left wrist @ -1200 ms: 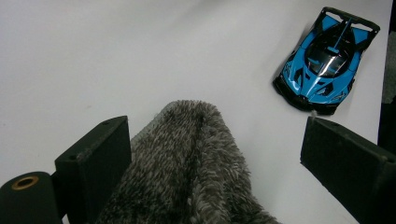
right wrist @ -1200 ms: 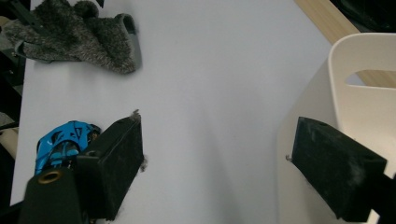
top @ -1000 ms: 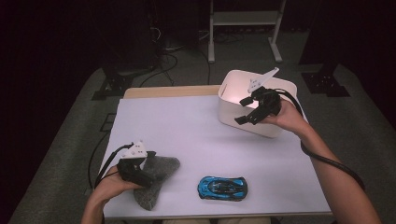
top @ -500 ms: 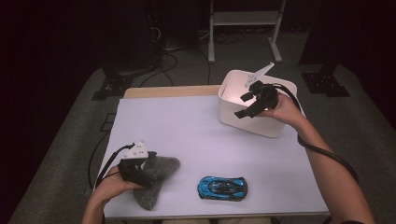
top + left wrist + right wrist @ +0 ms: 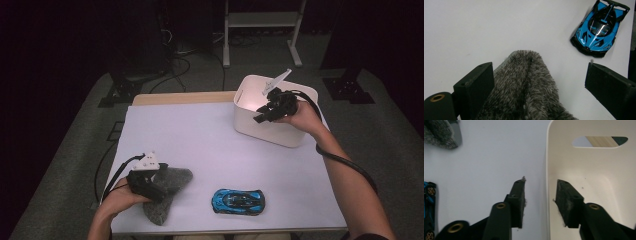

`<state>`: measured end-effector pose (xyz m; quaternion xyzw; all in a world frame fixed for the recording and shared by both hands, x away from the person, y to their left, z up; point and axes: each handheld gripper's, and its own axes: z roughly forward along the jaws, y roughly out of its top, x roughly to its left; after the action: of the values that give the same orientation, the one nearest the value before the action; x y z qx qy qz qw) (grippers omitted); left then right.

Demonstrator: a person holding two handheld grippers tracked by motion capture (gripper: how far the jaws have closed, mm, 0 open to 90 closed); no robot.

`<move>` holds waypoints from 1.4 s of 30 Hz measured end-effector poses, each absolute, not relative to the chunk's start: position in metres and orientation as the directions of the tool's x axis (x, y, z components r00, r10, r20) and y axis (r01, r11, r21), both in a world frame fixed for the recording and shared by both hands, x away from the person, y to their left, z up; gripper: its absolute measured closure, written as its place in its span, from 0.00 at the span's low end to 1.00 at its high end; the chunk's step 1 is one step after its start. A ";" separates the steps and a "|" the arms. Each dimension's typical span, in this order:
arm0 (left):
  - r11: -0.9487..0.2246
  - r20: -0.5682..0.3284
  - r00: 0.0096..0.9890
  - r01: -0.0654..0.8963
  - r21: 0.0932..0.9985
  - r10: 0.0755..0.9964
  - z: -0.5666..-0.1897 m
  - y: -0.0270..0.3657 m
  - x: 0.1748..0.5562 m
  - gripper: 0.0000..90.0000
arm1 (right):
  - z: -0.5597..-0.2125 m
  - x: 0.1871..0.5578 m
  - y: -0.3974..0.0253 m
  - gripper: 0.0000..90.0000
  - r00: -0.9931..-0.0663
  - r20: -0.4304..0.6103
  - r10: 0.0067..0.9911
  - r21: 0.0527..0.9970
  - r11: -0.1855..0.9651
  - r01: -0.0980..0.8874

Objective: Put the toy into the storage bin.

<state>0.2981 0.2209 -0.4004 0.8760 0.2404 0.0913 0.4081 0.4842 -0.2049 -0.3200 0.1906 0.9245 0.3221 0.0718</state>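
Left gripper (image 5: 159, 184) sits low at the near left of the white tabletop (image 5: 200, 145), its 2 jaws spread wide around the grey fuzzy cloth (image 5: 167, 192), which lies flat on the surface and is not pinched. Just right of the cloth, the blue toy car (image 5: 238, 200) is parked near the front edge. Over at the far right, the right gripper (image 5: 261, 113) hangs over the white bin (image 5: 280, 132), jaws apart and empty, straddling its near rim.

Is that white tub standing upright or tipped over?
Upright. The white tub sits flat on the table, its open mouth up, with the right gripper over its rim.
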 end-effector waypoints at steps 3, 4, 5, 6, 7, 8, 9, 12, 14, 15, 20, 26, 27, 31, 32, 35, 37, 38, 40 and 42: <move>-0.551 -0.034 0.868 0.345 0.760 0.496 -0.399 0.222 0.298 0.09 | -0.322 0.486 -0.203 0.81 -0.920 -0.003 0.392 0.605 0.734 0.311; -0.552 -0.034 0.868 0.344 0.760 0.495 -0.399 0.222 0.298 0.09 | -0.322 0.486 -0.203 0.83 -0.922 -0.007 0.386 0.597 0.742 0.306; -0.552 -0.034 0.868 0.344 0.759 0.495 -0.399 0.222 0.298 0.09 | -0.322 0.487 -0.202 0.85 -0.923 -0.013 0.385 0.594 0.745 0.302; -0.552 -0.034 0.868 0.345 0.759 0.496 -0.399 0.222 0.298 0.09 | -0.322 0.487 -0.202 0.88 -0.923 -0.011 0.386 0.591 0.747 0.305; -0.551 -0.035 0.867 0.346 0.759 0.496 -0.399 0.222 0.298 0.09 | -0.322 0.487 -0.202 0.90 -0.922 -0.014 0.388 0.589 0.748 0.306; -0.549 -0.037 0.867 0.348 0.760 0.497 -0.399 0.222 0.298 0.09 | -0.322 0.488 -0.202 0.92 -0.922 -0.016 0.387 0.588 0.750 0.305; -0.548 -0.038 0.866 0.348 0.761 0.498 -0.399 0.223 0.298 0.09 | -0.322 0.489 -0.202 0.94 -0.922 -0.016 0.386 0.587 0.751 0.304; -0.545 -0.039 0.866 0.348 0.763 0.499 -0.398 0.223 0.298 0.09 | -0.322 0.490 -0.203 0.95 -0.922 0.001 0.387 0.588 0.746 0.314; -0.542 -0.043 0.865 0.351 0.763 0.499 -0.399 0.223 0.298 0.09 | -0.322 0.490 -0.203 0.96 -0.924 0.004 0.382 0.590 0.745 0.311; -0.545 -0.042 0.867 0.350 0.762 0.497 -0.399 0.223 0.298 0.09 | -0.322 0.490 -0.203 0.96 -0.926 0.002 0.378 0.589 0.748 0.307; -0.550 -0.040 0.868 0.348 0.759 0.494 -0.399 0.222 0.298 0.09 | -0.321 0.486 -0.202 0.96 -0.934 -0.001 0.356 0.582 0.760 0.289; -0.551 -0.041 0.870 0.347 0.759 0.491 -0.399 0.222 0.298 0.09 | -0.320 0.479 -0.196 0.96 -0.950 0.006 0.312 0.581 0.772 0.257; -0.551 -0.043 0.871 0.348 0.758 0.490 -0.398 0.222 0.298 0.09 | -0.320 0.477 -0.195 0.96 -0.952 0.009 0.305 0.582 0.773 0.253; -0.540 -0.048 0.867 0.350 0.765 0.496 -0.398 0.221 0.298 0.09 | -0.320 0.471 -0.185 0.96 -0.963 0.005 0.269 0.575 0.787 0.223; -0.534 -0.053 0.865 0.355 0.767 0.499 -0.398 0.222 0.298 0.09 | -0.319 0.470 -0.183 0.96 -0.966 0.007 0.259 0.575 0.789 0.216; -0.533 -0.055 0.866 0.354 0.769 0.497 -0.398 0.223 0.299 0.09 | -0.320 0.464 -0.176 0.96 -0.972 0.018 0.234 0.583 0.787 0.200; -0.535 -0.057 0.866 0.357 0.765 0.496 -0.399 0.223 0.299 0.09 | -0.320 0.460 -0.170 0.96 -0.977 0.022 0.213 0.588 0.787 0.185; -0.538 -0.056 0.867 0.357 0.764 0.495 -0.399 0.223 0.299 0.09 | -0.320 0.458 -0.166 0.96 -0.979 0.022 0.200 0.588 0.790 0.175; -0.542 -0.055 0.868 0.356 0.761 0.493 -0.399 0.222 0.298 0.09 | -0.320 0.453 -0.159 0.96 -0.984 0.024 0.177 0.587 0.794 0.158; -0.544 -0.055 0.870 0.354 0.761 0.490 -0.400 0.221 0.298 0.09 | -0.319 0.448 -0.151 0.96 -0.988 0.028 0.149 0.586 0.799 0.137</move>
<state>0.2981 0.2215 -0.3995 0.8748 0.2412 0.0824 0.4121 0.4475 -0.1512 -0.3195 0.0755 0.9483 0.3080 0.0097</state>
